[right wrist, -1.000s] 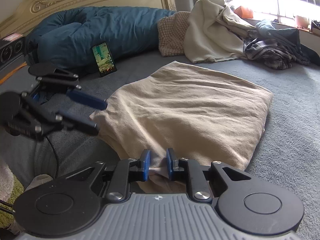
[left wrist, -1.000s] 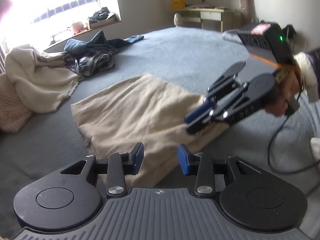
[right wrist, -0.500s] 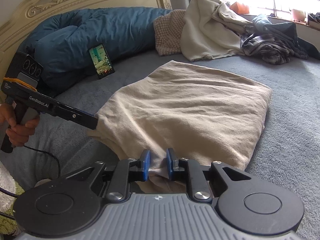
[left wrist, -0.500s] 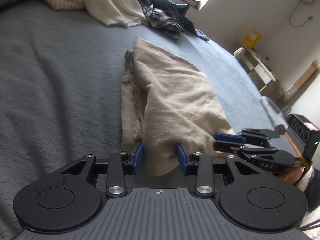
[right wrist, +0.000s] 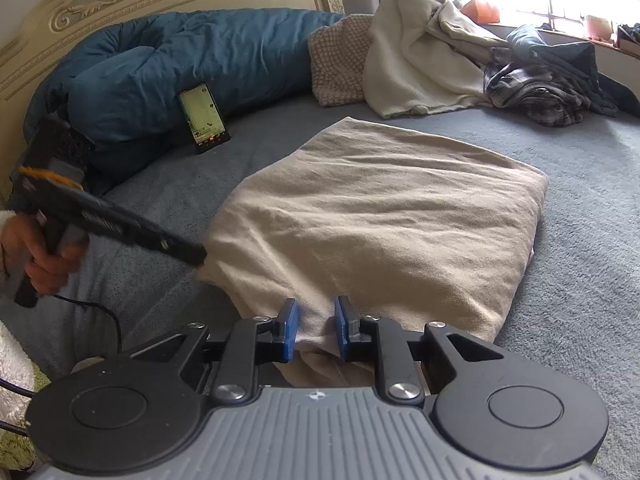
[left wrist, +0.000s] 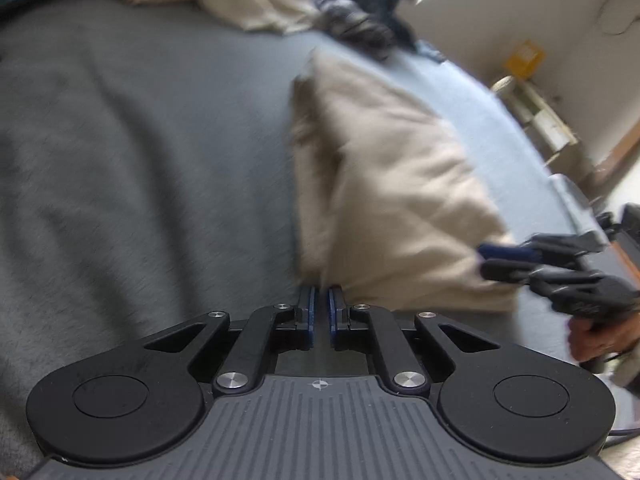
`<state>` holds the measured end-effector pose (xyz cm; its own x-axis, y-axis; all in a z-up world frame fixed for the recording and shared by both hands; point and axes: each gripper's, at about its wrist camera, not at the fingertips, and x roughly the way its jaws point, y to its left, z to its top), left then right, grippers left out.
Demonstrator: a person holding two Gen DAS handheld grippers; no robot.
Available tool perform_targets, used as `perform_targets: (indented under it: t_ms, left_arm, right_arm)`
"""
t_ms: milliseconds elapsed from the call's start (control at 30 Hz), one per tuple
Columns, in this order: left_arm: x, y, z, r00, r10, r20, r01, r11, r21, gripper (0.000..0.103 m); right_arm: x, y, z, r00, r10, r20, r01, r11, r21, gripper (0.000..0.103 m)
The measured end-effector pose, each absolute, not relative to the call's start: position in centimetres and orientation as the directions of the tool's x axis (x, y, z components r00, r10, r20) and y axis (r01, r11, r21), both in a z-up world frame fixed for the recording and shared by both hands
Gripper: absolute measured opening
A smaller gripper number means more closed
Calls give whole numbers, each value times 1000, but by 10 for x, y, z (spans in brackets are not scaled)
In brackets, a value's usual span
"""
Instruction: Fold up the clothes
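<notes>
While both near corners are pinched, your beige, soft, limp folded cotton cloth (right wrist: pixel 380 216) will sag. Left gripper (left wrist: pixel 320 300) clenched on its corner; right gripper (right wrist: pixel 314 330) grasping its hem.

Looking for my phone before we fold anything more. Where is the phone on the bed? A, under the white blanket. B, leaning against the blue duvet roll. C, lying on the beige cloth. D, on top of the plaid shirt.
B: the phone stands tilted against the blue duvet roll, its screen lit, apart from the beige cloth.
</notes>
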<state>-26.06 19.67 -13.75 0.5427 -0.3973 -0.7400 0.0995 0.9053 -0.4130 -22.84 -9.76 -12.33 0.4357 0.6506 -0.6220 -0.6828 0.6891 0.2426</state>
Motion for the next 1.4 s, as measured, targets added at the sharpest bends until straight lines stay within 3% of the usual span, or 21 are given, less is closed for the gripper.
perform_targets:
  t_ms: [267,433,533,700,767,933,1033,1233,1400]
  left_arm:
    - [-272,209,-81,690,-337,-640,137,930,-342,9]
    - [-261,170,-64,711,-421,-563,283,904,-319,17]
    - [-249,137,-79,666,-454,-592,365,890,-272,17]
    - [-250,136,-118,616,-404,-676,367,907,-208,16]
    - [-254,148,-117,611,-423,-669,357,902,-245,13]
    - [-264,156,-112,614,-380,-692,367,913,-176,13]
    - [-268,163,-106,636,-320,-702,328,936,-129,19]
    - [-274,166,-76,715,-313,-625,317,942,-109,19]
    - [-264,146,-68,723,-397,-566,372,913,-166,20]
  right_arm:
    - [-230,-97,-124,449,645,-619,-679,696,233,21]
    - [-230,-98,-124,452,646,-615,-671,700,242,21]
    - [-230,-98,-124,455,644,-615,-668,704,242,21]
    - [-232,-97,-124,454,641,-619,-670,704,236,21]
    - [-233,-97,-124,457,640,-617,-672,703,231,21]
    - [-228,-100,-126,451,650,-612,-669,700,251,21]
    - [-228,-101,-126,453,650,-610,-668,700,250,21]
    - [-229,-101,-127,456,650,-608,-664,703,254,21]
    - [-229,-100,-127,456,650,-608,-662,704,256,21]
